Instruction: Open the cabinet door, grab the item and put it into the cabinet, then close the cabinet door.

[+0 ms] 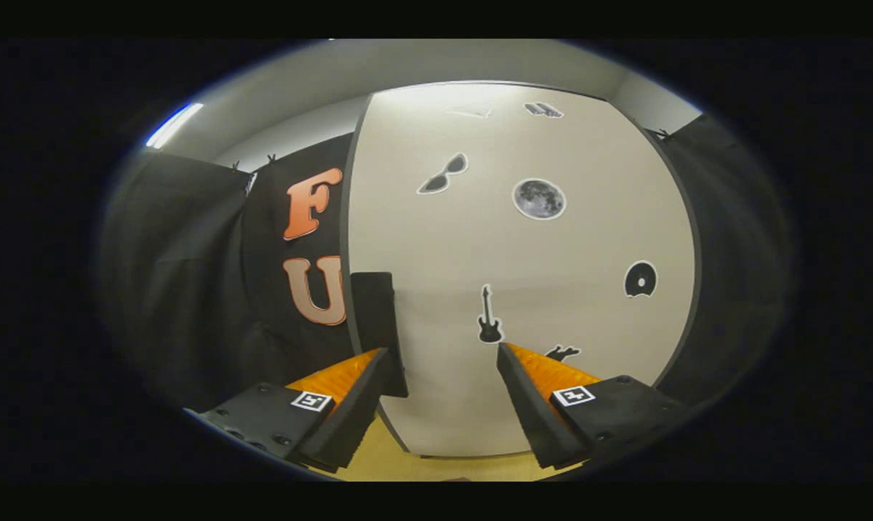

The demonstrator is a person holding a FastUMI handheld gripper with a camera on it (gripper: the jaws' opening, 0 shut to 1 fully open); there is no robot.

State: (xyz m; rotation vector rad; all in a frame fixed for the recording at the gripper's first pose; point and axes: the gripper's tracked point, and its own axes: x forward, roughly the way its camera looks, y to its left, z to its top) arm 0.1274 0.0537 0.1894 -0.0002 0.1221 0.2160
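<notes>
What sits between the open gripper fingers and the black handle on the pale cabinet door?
Nothing visible. The gripper is open, and the black rectangular handle on the pale stickered cabinet door lies just beyond its left finger, unobstructed.

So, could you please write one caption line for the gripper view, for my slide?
Open gripper faces the shut cabinet door, near its dark handle.

You see a cream cabinet door (pixel 552 253) with black stickers (pixel 489 318); its handle (pixel 378 325) is black; the worktop (pixel 385 463) is yellow.
</notes>
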